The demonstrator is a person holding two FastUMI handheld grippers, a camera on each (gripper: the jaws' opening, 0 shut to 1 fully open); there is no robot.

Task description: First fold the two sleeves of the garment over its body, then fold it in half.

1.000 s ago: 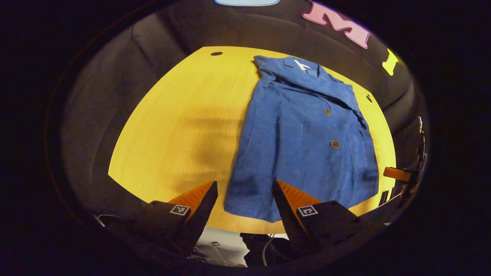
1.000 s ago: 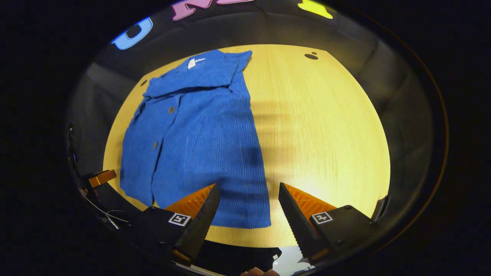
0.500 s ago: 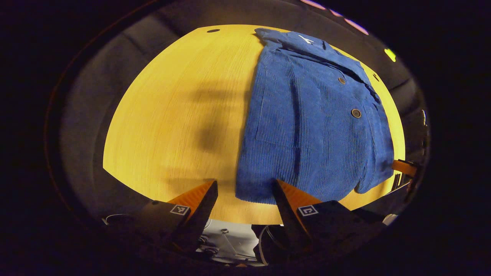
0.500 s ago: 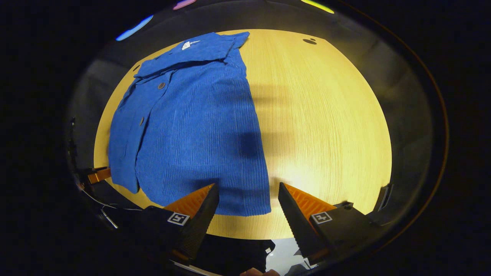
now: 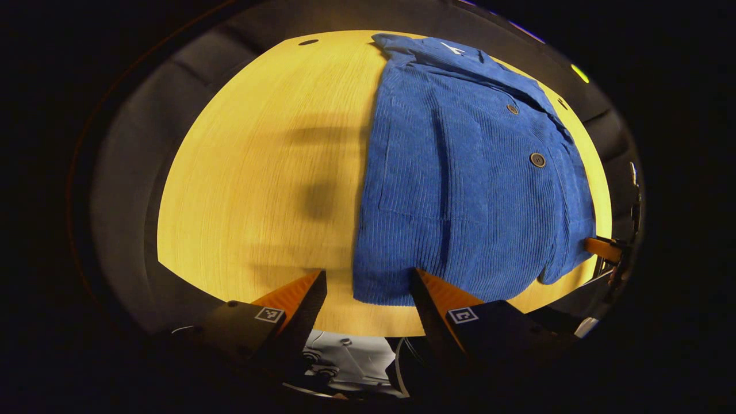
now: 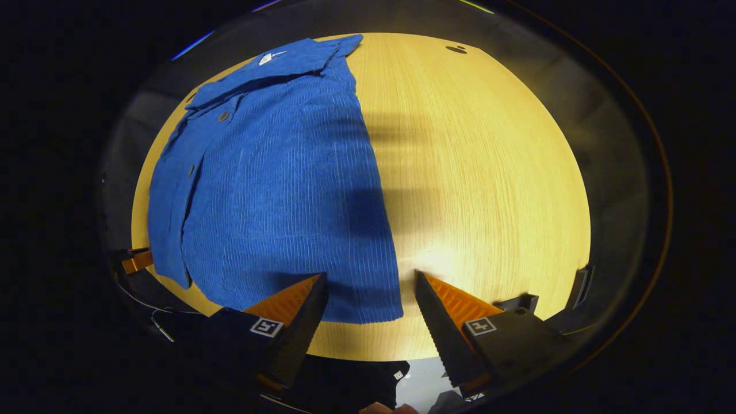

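Note:
A blue corduroy jacket (image 5: 466, 172) lies flat on the yellow wooden table (image 5: 259, 172), collar at the far end, hem toward me. Both sleeves are out of sight, and the jacket forms a narrow rectangle with buttons down its front. In the left gripper view my left gripper (image 5: 368, 287) hovers open above the hem's left corner. In the right gripper view the same jacket (image 6: 276, 172) fills the left half of the table (image 6: 489, 172), and my right gripper (image 6: 371, 287) hovers open over the hem's right corner. The other gripper's finger (image 5: 601, 248) peeks in at the right edge.
Bare tabletop stretches left of the jacket in the left gripper view and right of it in the right gripper view. A small dark hole (image 6: 456, 49) marks the table's far side. The near table edge (image 6: 368, 351) runs just below the hem, with floor and cables beneath.
Both grippers have come lower and closer to the jacket's hem, so the jacket looks larger. Both stayed open. The jacket has not moved.

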